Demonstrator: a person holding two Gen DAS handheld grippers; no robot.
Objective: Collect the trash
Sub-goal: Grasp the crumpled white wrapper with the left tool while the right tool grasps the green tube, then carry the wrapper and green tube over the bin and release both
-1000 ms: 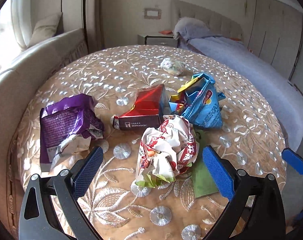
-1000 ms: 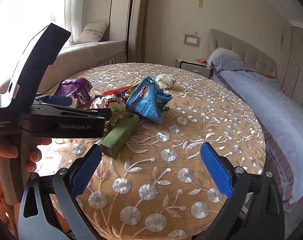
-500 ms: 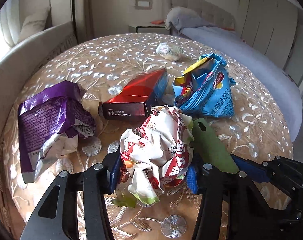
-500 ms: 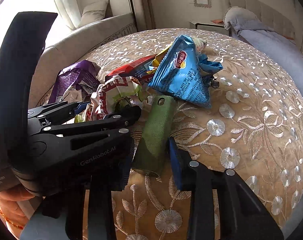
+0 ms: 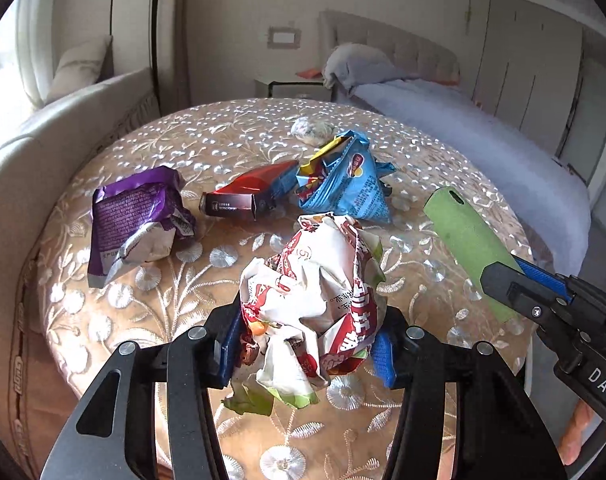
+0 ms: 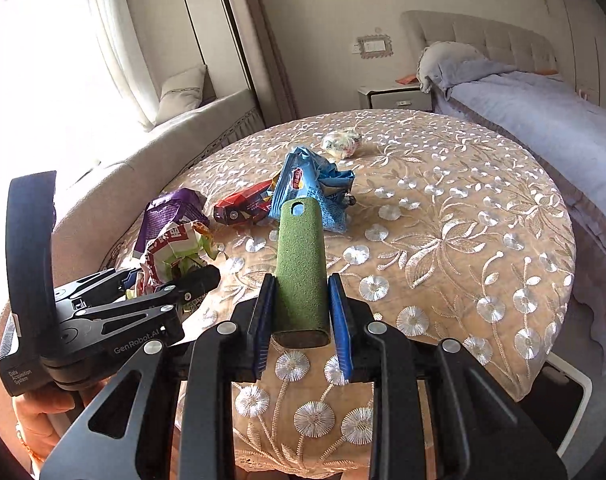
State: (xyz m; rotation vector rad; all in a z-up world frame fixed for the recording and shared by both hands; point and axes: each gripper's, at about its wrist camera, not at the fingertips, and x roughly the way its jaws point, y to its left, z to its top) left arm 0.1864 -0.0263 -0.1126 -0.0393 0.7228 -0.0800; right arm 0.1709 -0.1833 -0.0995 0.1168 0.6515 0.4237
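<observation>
The crumpled red-and-white wrapper (image 5: pixel 315 300) is pinched by the left gripper (image 5: pixel 307 344) above the round embroidered surface (image 6: pixel 463 240), near its front edge. The green felt sleeve (image 6: pixel 301 276) is clamped between the pads of the right gripper (image 6: pixel 301 320). The purple bag (image 5: pixel 135 220), red box (image 5: pixel 247 196), blue chip bag (image 5: pixel 343 184) and a crumpled ball (image 6: pixel 341 144) are clustered left of centre; the surface's right half is seen bare.
</observation>
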